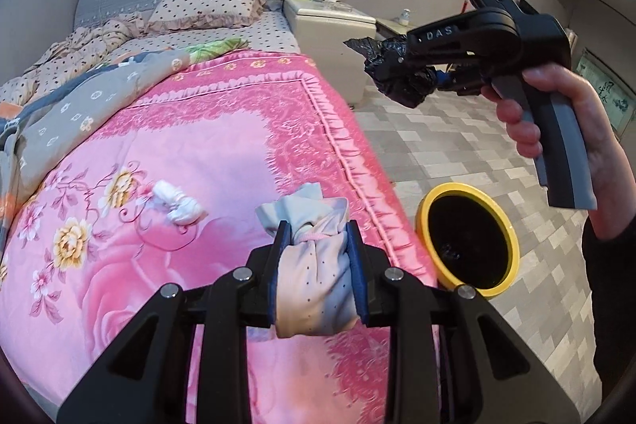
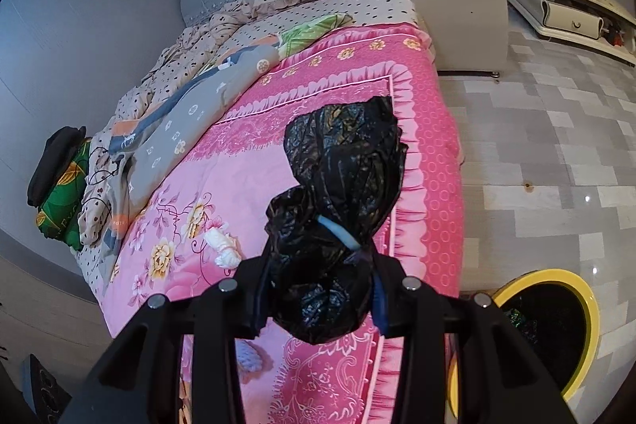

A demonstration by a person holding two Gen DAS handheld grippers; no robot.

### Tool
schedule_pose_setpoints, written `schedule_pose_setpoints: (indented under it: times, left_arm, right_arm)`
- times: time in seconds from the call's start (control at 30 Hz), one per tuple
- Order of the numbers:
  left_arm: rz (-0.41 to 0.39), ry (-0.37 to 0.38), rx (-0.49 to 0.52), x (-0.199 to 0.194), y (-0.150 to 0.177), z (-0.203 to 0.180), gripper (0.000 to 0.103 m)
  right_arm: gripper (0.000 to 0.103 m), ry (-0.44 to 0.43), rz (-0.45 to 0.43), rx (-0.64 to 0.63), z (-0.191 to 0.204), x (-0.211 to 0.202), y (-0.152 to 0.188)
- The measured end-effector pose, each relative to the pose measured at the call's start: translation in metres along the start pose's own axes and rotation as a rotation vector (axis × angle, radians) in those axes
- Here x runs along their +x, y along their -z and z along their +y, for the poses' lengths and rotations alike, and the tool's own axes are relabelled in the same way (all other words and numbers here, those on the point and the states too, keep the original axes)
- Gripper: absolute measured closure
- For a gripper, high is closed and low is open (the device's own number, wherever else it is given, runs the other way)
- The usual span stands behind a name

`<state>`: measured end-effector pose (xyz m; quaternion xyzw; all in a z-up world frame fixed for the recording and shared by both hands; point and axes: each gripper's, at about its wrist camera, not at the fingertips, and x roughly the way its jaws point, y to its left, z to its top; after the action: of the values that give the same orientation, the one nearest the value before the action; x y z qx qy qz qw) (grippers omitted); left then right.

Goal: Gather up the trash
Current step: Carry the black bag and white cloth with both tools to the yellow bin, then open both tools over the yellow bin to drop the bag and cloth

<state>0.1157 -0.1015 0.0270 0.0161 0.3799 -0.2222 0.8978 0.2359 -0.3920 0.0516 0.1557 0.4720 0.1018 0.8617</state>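
Observation:
My left gripper (image 1: 318, 245) is shut on a pale bundle (image 1: 314, 289) of dotted cloth-like wrapping tied with a pink band, held above the pink bedspread (image 1: 198, 146). My right gripper (image 2: 318, 281) is shut on a crumpled black plastic bag (image 2: 338, 185) tied with a light blue band. That same right gripper (image 1: 391, 66), held in a hand, shows in the left wrist view to the upper right, over the floor. A white crumpled wad (image 1: 179, 203) (image 2: 224, 247) lies on the bedspread. A yellow-rimmed bin (image 1: 469, 241) (image 2: 548, 328) with a black liner stands on the floor beside the bed.
Rumpled blankets (image 1: 79, 98) and a dotted pillow (image 1: 206, 8) cover the far part of the bed. A white bedside cabinet (image 1: 334, 38) stands past the bed's corner, and a low white unit (image 2: 568, 10) lines the far wall. Grey tiled floor (image 2: 548, 146) runs along the bed's right side.

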Motion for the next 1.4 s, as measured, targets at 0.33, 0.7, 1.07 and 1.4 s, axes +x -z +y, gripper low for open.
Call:
schedule_pose_setpoints:
  times: [0.33,0.7,1.07,1.4]
  left_arm:
    - [-0.011,0.080,0.071,0.032,-0.035,-0.074,0.077]
    - [0.037,0.167,0.142,0.089,-0.046,-0.158,0.076]
    - [0.146,0.183,0.168,0.163,-0.032,-0.204,0.076]
    - [0.243,0.176,0.181,0.213,-0.004,-0.221,0.076]
  right_arm:
    - [0.066,0.048,-0.055,0.101,-0.085,-0.051,0.019]
    - [0.066,0.122,-0.067,0.222,-0.178,-0.085,0.055]
    - [0.065,0.144,-0.014,0.330,-0.244,-0.073,0.095]
    - [0.065,0.163,0.052,0.377,-0.277,-0.038,0.127]
